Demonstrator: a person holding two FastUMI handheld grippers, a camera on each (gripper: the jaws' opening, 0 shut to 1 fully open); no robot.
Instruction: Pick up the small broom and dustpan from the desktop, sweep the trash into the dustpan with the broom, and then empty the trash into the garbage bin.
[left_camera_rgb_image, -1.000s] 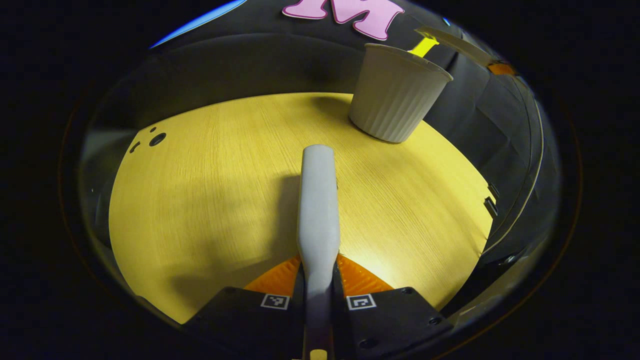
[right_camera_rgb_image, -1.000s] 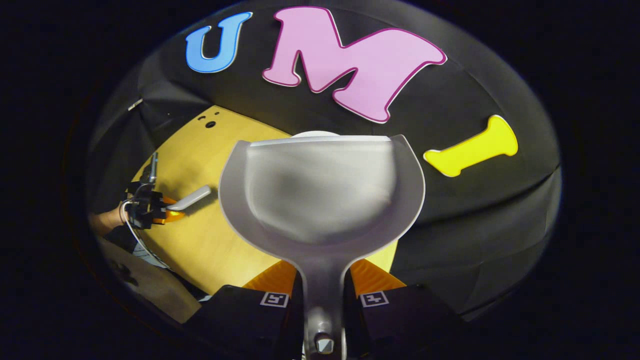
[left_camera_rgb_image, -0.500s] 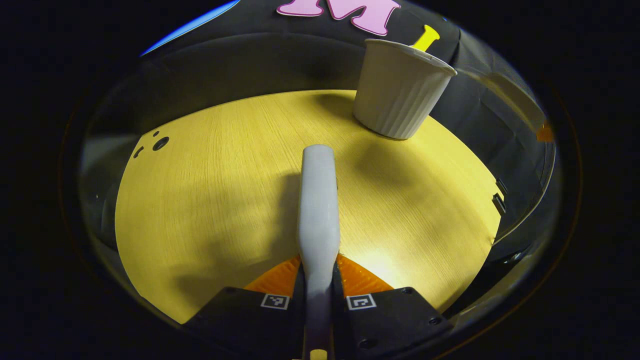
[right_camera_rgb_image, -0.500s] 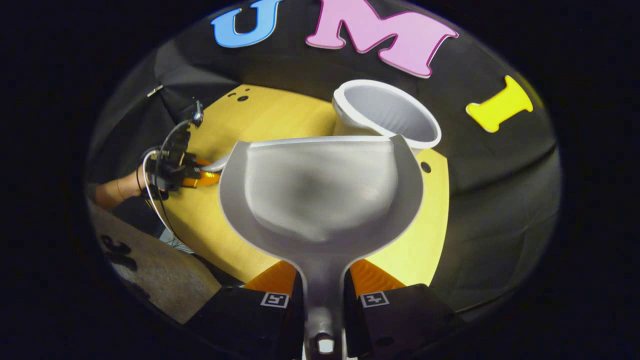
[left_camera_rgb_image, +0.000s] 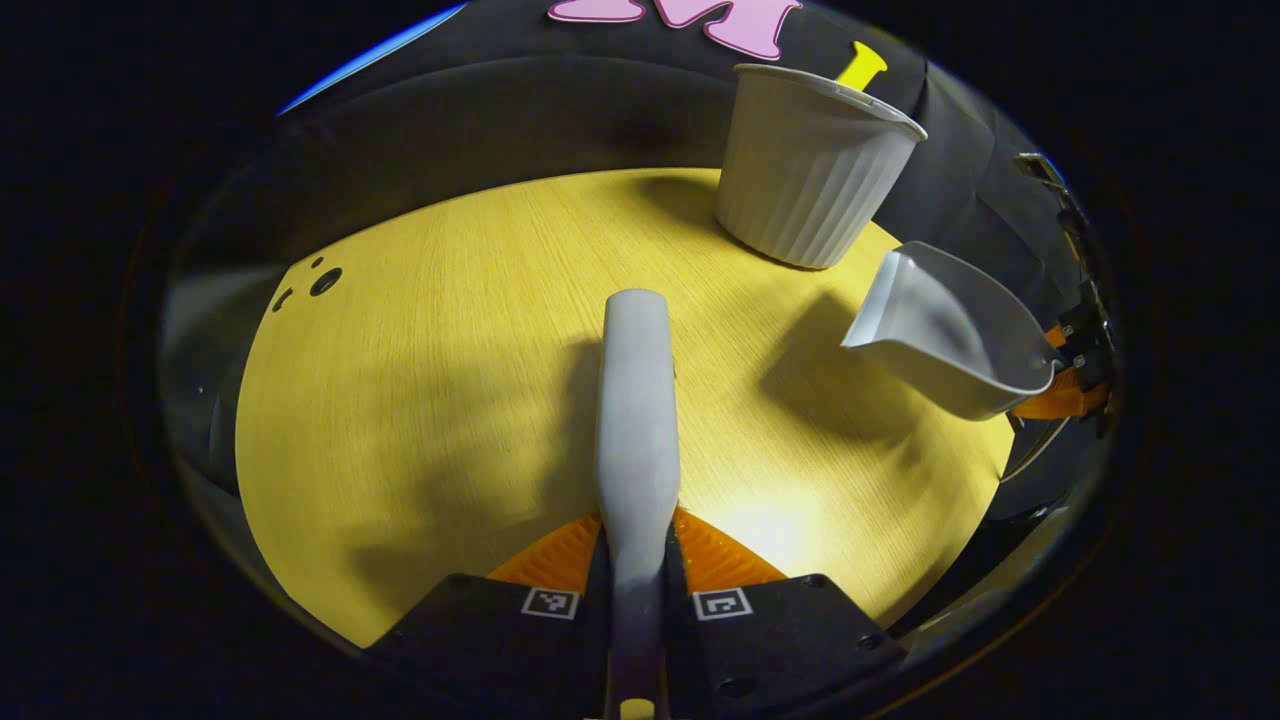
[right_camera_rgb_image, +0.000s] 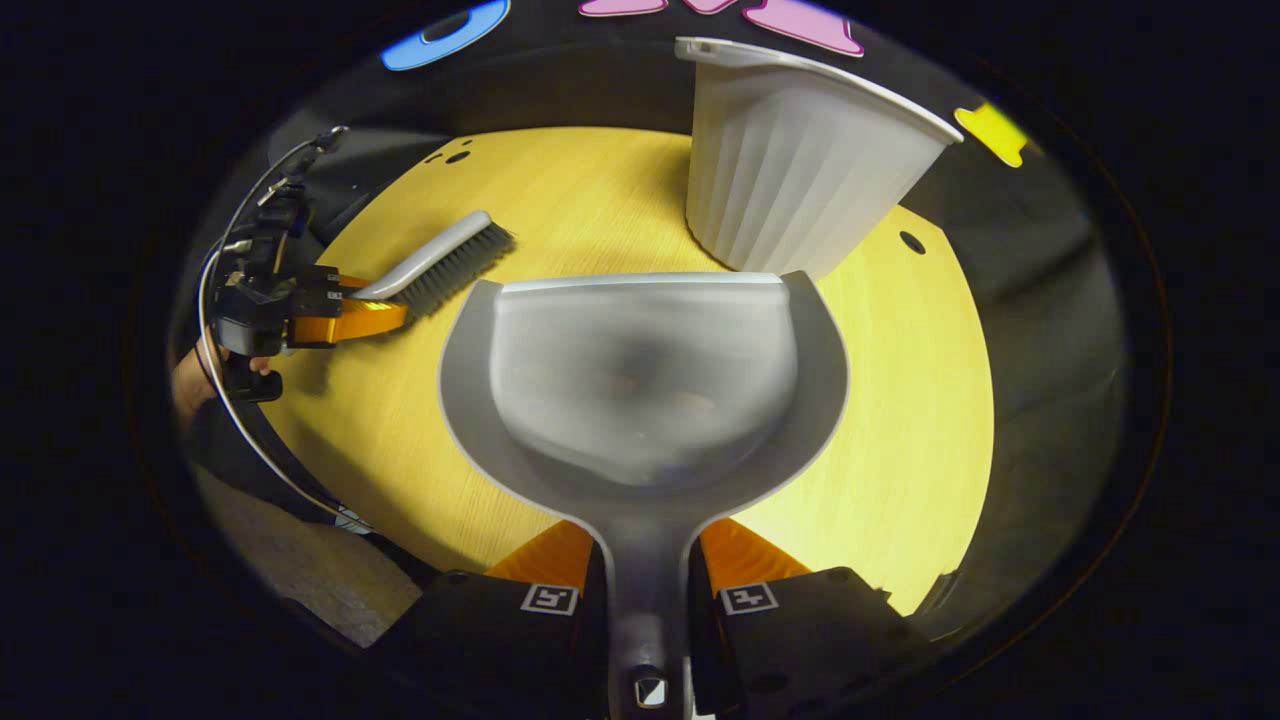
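My left gripper (left_camera_rgb_image: 636, 560) is shut on the handle of the small grey broom (left_camera_rgb_image: 636, 400), which points forward over the yellow desktop (left_camera_rgb_image: 430, 380). My right gripper (right_camera_rgb_image: 645, 565) is shut on the handle of the grey dustpan (right_camera_rgb_image: 640, 390), held low over the desktop with its mouth toward the white ribbed garbage bin (right_camera_rgb_image: 790, 170). The pan looks empty. In the left gripper view the dustpan (left_camera_rgb_image: 950, 335) hangs at the right, just in front of the bin (left_camera_rgb_image: 810, 165). In the right gripper view the broom (right_camera_rgb_image: 440, 262) and the left gripper (right_camera_rgb_image: 365, 315) show at the left, bristles down.
The desktop (right_camera_rgb_image: 900, 440) is round, with small holes near its far left edge (left_camera_rgb_image: 322, 281) and one hole (right_camera_rgb_image: 911, 242) to the right of the bin. A hand (right_camera_rgb_image: 195, 375) and cables sit behind the left gripper. Black cloth walls close in all around.
The right gripper has tipped the dustpan down and lowered it from above the bin to just over the desktop in front of it. The dustpan has come into the left gripper view. The broom stays nearly still.
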